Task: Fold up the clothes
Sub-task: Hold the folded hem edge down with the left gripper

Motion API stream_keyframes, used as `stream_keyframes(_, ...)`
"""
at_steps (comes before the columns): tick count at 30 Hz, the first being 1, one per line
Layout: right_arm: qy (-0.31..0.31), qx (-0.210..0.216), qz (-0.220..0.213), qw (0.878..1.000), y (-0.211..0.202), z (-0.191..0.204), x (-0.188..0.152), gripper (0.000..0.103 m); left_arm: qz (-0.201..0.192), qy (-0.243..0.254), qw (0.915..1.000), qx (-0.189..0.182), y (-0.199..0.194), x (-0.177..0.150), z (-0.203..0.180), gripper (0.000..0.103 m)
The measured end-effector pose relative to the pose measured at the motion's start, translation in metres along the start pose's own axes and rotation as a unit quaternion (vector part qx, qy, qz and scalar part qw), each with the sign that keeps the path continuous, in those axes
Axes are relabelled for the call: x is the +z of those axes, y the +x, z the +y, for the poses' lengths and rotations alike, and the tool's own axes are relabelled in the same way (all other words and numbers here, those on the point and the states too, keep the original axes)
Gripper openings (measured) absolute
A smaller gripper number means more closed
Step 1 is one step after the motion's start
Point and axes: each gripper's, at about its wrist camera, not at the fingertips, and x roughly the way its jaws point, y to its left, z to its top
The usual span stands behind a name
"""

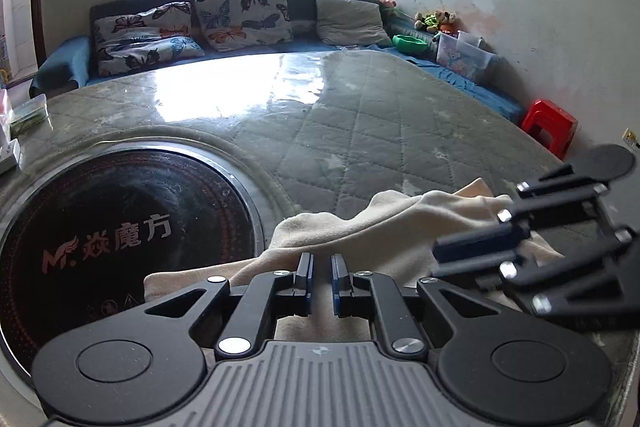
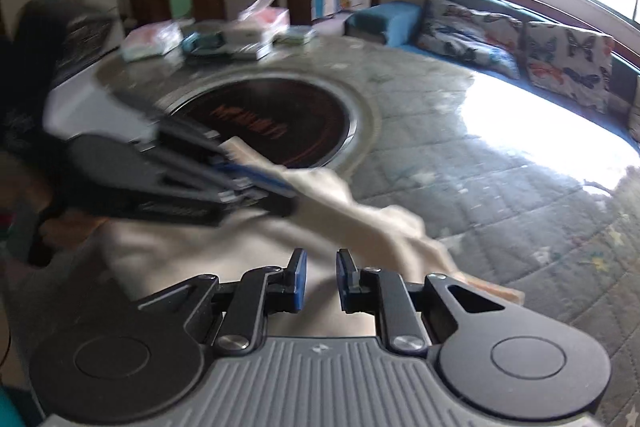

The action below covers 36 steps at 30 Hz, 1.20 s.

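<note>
1. The cream garment (image 1: 360,239) lies bunched on the near edge of the round table (image 1: 360,115), just beside the black inset cooktop (image 1: 120,227) and partly over its rim on the near side.

2. Left tool (image 1: 320,279): in its own view the two blue-padded fingers stand a narrow gap apart, with cloth lying under and beyond them. Seen from the right wrist, though, the left tool (image 2: 256,173) looks to have a strip of the cream garment (image 2: 360,223) running out from between its fingers (that view is motion-blurred). I cannot tell for certain whether it is clamped on the cloth.

3. Right tool (image 2: 322,279): its fingers are apart, nothing pinched between them; the garment lies just below and ahead of them. In the left wrist view the right tool (image 1: 472,255) sits over the garment's right-hand part, touching or nearly touching it.

4. Long axis: the garment reads as a raised ridge running across the left camera's view, from near the cooktop rim toward the right tool. From the right wrist it slants from the left tool down toward the lower right.

5. The relation that matters: both tools sit at the same ridge, left at the cooktop end, right at the other. Each is nearest its own end, so my judgement is that the coming move needs the right tool to close on its end before the cloth can be spread or folded along that axis.
</note>
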Motion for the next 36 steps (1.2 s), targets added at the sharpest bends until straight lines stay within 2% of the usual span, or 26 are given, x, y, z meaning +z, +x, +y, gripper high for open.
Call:
stream_keyframes(8,-0.039,0.014,0.013,0.999,-0.03,0.03,-0.029,0.015,-0.006,0.002,0.9999,0.012,-0.005,-0.002,-0.001,0.011)
stream_keyframes(15,0.012,-0.018,-0.008,1.0,-0.064,0.013,-0.047,0.016,-0.029,0.035,0.999,-0.001,-0.043,-0.017,-0.014,0.01)
stream_keyframes(20,0.035,-0.033,0.01,0.999,-0.064,-0.001,-0.06,0.016,-0.025,0.046,0.9986,-0.012,-0.066,-0.04,-0.019,0.01)
stream_keyframes(25,0.036,-0.034,-0.015,0.999,-0.068,-0.007,-0.05,0.016,-0.017,0.033,0.9993,-0.008,-0.075,-0.058,-0.015,0.01)
stream_keyframes(32,0.069,-0.045,0.005,0.997,-0.042,-0.033,-0.046,0.015,-0.025,-0.011,0.9996,-0.013,-0.082,-0.061,0.001,0.01)
stream_keyframes(36,0.065,-0.05,-0.008,0.997,-0.044,-0.033,-0.038,0.017,-0.033,-0.031,0.9988,-0.019,-0.084,-0.055,0.01,0.01)
